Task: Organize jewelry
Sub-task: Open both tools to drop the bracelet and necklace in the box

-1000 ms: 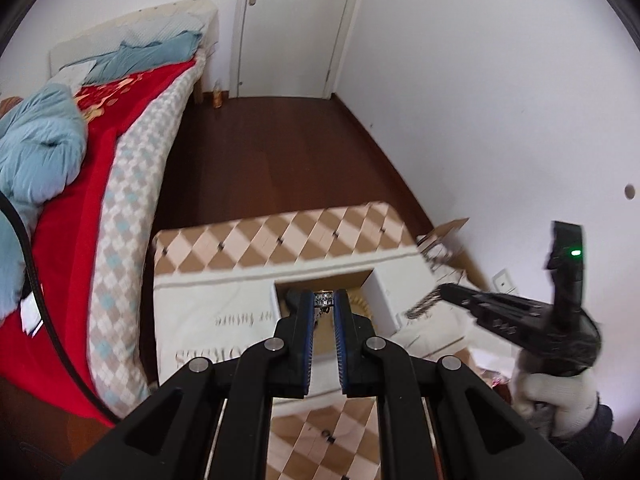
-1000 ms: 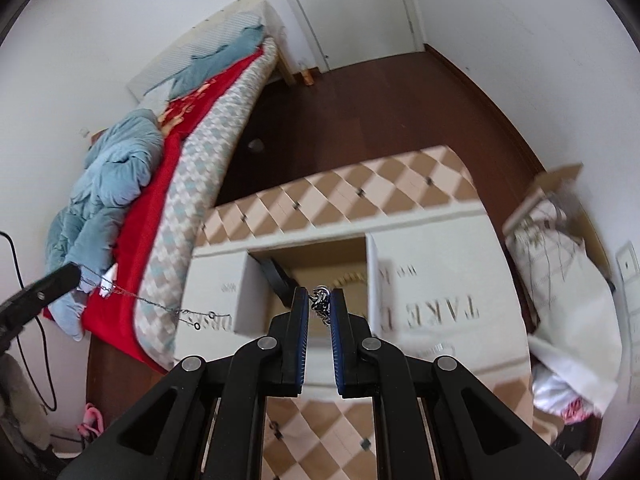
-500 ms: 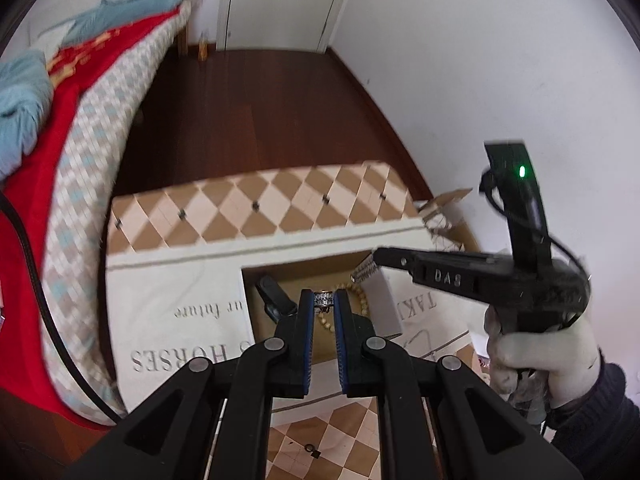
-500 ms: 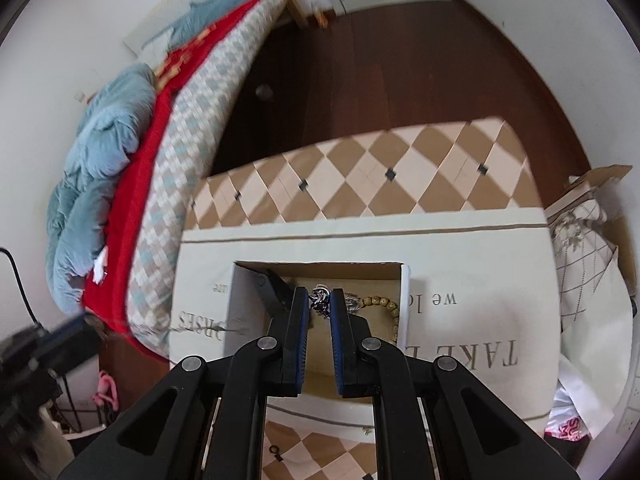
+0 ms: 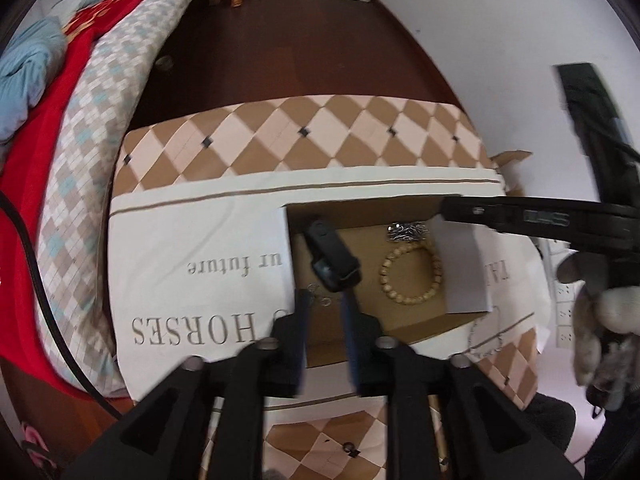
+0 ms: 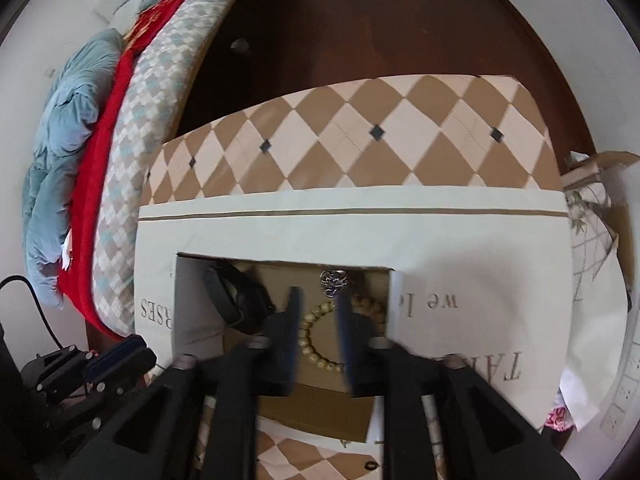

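Observation:
An open cardboard box [image 5: 400,330] [image 6: 320,404] sits on the table. Inside lie a wooden bead bracelet [image 5: 412,274] [image 6: 320,344], a black strap-like item [image 5: 332,254] [image 6: 234,300], a bunched silver chain [image 5: 406,232] [image 6: 334,282] at the far side, and small silver pieces [image 5: 318,296] at the near left. My left gripper [image 5: 325,308] is open and empty over the box's near left part. My right gripper [image 6: 318,312] is open and empty over the bracelet; it also shows in the left wrist view [image 5: 500,216]. A thin chain [image 5: 486,338] lies outside the box's near right corner.
The table has a diamond-pattern top [image 5: 304,136] and a white printed cloth [image 5: 192,248]. A bed with a red cover [image 5: 44,92] stands to the left, dark wood floor [image 5: 304,40] beyond, and a white wall and cardboard clutter [image 6: 600,208] to the right.
Both grippers moved down closer over the box and opened. The silver pieces they held now lie in the box.

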`<move>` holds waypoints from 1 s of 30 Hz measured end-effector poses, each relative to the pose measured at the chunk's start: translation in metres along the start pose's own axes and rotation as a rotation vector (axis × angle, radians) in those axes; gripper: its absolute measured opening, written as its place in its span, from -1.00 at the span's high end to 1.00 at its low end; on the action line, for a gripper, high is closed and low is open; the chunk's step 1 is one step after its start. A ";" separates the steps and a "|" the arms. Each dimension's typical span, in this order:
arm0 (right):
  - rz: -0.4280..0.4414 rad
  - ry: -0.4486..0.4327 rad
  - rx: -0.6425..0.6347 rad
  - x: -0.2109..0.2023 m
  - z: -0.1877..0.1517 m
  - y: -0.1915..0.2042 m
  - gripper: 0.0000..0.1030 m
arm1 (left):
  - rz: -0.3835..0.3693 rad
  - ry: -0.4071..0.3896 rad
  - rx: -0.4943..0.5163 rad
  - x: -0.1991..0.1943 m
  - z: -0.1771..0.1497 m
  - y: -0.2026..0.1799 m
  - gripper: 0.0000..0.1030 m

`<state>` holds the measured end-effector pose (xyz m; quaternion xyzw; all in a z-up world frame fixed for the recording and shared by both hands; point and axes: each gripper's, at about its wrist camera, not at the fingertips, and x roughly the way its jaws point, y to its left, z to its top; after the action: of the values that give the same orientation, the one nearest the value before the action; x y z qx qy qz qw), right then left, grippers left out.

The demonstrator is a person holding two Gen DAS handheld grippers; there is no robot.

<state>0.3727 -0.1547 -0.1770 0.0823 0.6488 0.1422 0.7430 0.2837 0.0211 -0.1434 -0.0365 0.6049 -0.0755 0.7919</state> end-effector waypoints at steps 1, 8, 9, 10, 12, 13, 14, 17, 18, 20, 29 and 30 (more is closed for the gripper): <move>-0.012 -0.010 -0.009 -0.003 -0.002 0.001 -0.14 | 0.009 -0.009 -0.003 -0.001 -0.001 0.001 0.15; -0.245 -0.102 -0.084 -0.030 -0.038 0.012 -0.84 | 0.167 -0.084 -0.024 -0.013 -0.007 0.010 -0.98; -0.295 -0.111 -0.100 -0.030 -0.048 0.014 -0.92 | 0.188 -0.092 -0.025 -0.014 -0.010 0.011 -1.00; -0.316 -0.109 -0.100 -0.030 -0.054 0.013 -0.95 | 0.207 -0.097 -0.031 -0.014 -0.012 0.013 -1.00; -0.327 -0.092 -0.095 -0.024 -0.067 0.013 -0.96 | 0.230 -0.106 -0.045 -0.014 -0.018 0.016 -1.00; -0.323 -0.089 -0.086 -0.024 -0.072 0.011 -0.96 | 0.234 -0.109 -0.050 -0.014 -0.021 0.018 -1.00; -0.323 -0.088 -0.076 -0.023 -0.076 0.009 -0.99 | 0.246 -0.111 -0.056 -0.014 -0.024 0.020 -1.00; -0.329 -0.105 -0.057 -0.024 -0.087 0.012 -0.99 | 0.266 -0.114 -0.062 -0.017 -0.031 0.022 -1.00; -0.321 -0.110 -0.051 -0.026 -0.090 0.014 -0.99 | 0.270 -0.116 -0.062 -0.019 -0.033 0.023 -1.00; -0.321 -0.128 -0.043 -0.030 -0.096 0.020 -1.00 | 0.280 -0.127 -0.061 -0.024 -0.036 0.024 -1.00; -0.329 -0.241 -0.010 -0.073 -0.123 0.034 -1.00 | 0.303 -0.194 -0.014 -0.063 -0.053 0.020 -1.00; -0.327 -0.257 -0.010 -0.081 -0.127 0.037 -1.00 | 0.301 -0.205 -0.011 -0.069 -0.056 0.018 -1.00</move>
<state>0.2336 -0.1537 -0.1081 -0.0105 0.5525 0.0111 0.8333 0.2130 0.0520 -0.0951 0.0426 0.5199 0.0512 0.8516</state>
